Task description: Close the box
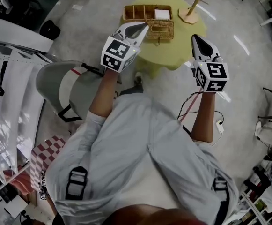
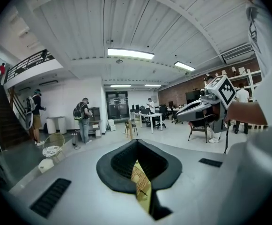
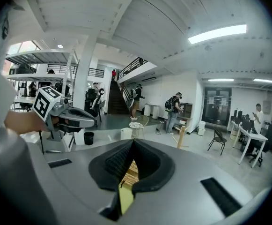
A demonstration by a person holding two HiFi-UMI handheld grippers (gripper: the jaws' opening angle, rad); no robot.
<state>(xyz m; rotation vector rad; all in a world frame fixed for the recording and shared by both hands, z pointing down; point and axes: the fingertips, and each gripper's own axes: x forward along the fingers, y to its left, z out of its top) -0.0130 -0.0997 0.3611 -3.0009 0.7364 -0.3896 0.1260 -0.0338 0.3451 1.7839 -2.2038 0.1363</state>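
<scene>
A wicker box [image 1: 147,18] with several compartments stands open on a round yellow table [image 1: 173,55]; something white lies in its right compartment. Its woven lid [image 1: 159,31] hangs down over the near side. My left gripper [image 1: 140,28] is held just in front of the box's near left corner, jaws pressed together and empty. My right gripper [image 1: 196,37] hovers over the table's right edge, also shut on nothing. In the left gripper view a sliver of the box [image 2: 139,176] shows below the closed jaws of the left gripper [image 2: 136,146]. The right gripper view shows the same under the right gripper [image 3: 132,146].
A wooden stand [image 1: 191,9] sits on the table right of the box. A grey chair [image 1: 61,86] is at my left, and a white cable with a power strip [image 1: 219,125] lies on the floor at right. Several people stand far off in the hall.
</scene>
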